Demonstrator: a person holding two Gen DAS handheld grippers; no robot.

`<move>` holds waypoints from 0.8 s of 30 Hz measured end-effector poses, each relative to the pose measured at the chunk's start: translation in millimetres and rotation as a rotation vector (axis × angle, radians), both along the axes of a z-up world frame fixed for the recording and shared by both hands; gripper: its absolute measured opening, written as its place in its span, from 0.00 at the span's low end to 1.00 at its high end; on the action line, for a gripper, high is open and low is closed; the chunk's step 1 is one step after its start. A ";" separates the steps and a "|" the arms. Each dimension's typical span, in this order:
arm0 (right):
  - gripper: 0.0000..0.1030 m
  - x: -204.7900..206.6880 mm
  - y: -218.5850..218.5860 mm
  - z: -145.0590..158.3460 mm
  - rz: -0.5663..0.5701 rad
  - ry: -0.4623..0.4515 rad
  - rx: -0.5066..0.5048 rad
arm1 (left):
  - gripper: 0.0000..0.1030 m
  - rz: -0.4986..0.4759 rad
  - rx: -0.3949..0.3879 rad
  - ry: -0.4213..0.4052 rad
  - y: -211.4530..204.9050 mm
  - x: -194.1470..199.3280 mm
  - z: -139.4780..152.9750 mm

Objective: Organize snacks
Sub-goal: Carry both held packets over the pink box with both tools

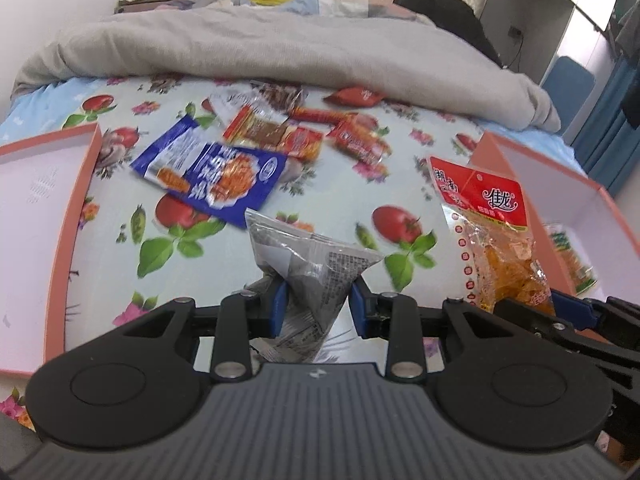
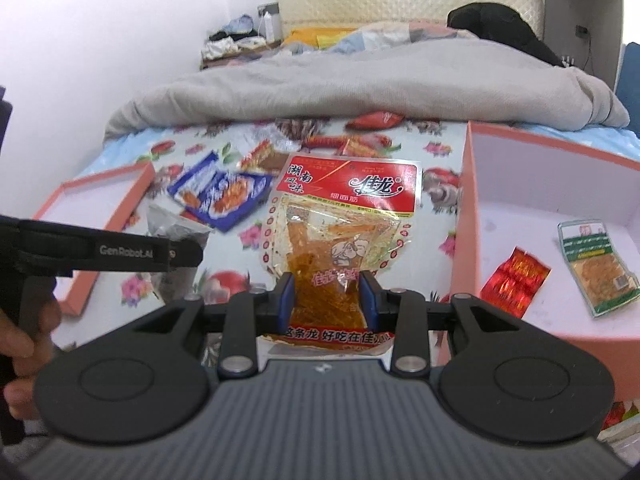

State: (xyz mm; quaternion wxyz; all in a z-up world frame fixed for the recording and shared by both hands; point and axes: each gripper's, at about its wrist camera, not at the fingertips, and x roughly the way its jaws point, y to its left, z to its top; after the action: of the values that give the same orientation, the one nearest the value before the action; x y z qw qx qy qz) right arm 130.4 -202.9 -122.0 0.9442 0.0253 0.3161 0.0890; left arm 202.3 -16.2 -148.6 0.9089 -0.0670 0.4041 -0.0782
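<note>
Left gripper [image 1: 316, 300] is clamped on a grey packet [image 1: 308, 268], right gripper [image 2: 327, 300] pinching a red-topped snack bag [image 2: 340, 224] above the bed [image 1: 340, 208].

Grey printed packet [image 1: 308, 276] upright above floral sheet, red-headed clear packet [image 2: 340, 232] of orange strips upright, blue packets [image 1: 212, 168] flat mid-bed

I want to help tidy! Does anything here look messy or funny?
Yes: snack packets lie scattered, some overlapping, on the flowery bedsheet between two pink boxes. The left box looks empty; nothing looks torn or spilled.
</note>
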 end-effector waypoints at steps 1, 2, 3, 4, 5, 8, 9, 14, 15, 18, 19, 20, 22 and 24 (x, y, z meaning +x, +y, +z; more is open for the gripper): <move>0.36 -0.2 -2.1 4.1 -0.002 -0.007 0.004 | 0.36 0.002 -0.011 -0.003 -1.5 0.7 4.1; 0.36 0.0 -3.6 7.5 -0.003 -0.013 0.008 | 0.36 0.001 -0.025 -0.009 -3.7 1.2 9.1; 0.36 0.2 -5.3 11.5 -0.004 -0.020 0.010 | 0.36 -0.003 -0.033 -0.014 -6.3 2.1 13.6; 0.36 -0.4 -7.3 15.3 -0.005 -0.026 0.010 | 0.36 -0.009 -0.035 -0.021 -9.2 2.9 17.6; 0.36 -0.3 -9.1 19.4 -0.006 -0.034 0.009 | 0.36 -0.017 -0.035 -0.031 -13.3 3.5 22.8; 0.36 1.8 -14.6 32.9 -0.013 -0.054 0.006 | 0.36 -0.035 -0.046 -0.048 -23.0 6.9 35.3; 0.36 2.8 -17.4 37.7 -0.017 -0.062 0.007 | 0.36 -0.040 -0.050 -0.052 -25.5 8.3 38.8; 0.36 10.5 -30.4 56.6 -0.031 -0.078 0.022 | 0.36 -0.069 -0.048 -0.061 -43.0 21.3 61.9; 0.36 12.1 -33.1 60.7 -0.034 -0.081 0.026 | 0.36 -0.070 -0.048 -0.061 -46.5 25.6 68.0; 0.36 18.3 -43.6 73.0 -0.046 -0.091 0.039 | 0.36 -0.076 -0.048 -0.079 -58.4 38.7 87.9; 0.36 21.3 -46.9 76.8 -0.049 -0.089 0.049 | 0.36 -0.075 -0.048 -0.088 -61.4 43.1 94.8; 0.36 24.6 -49.7 81.0 -0.043 -0.087 0.055 | 0.36 -0.069 -0.050 -0.097 -65.0 48.2 102.4; 0.36 30.7 -54.2 89.4 -0.045 -0.091 0.044 | 0.36 -0.069 -0.058 -0.104 -72.1 58.8 115.8; 0.36 35.7 -60.3 98.7 -0.047 -0.103 0.035 | 0.36 -0.072 -0.064 -0.114 -80.5 67.6 129.8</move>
State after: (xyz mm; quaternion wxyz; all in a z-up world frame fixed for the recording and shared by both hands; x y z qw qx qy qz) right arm 166.1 -263.2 -23.3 0.9605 0.0448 0.2647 0.0736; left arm 269.8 -96.7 -18.8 0.9244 -0.0766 0.3512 -0.1275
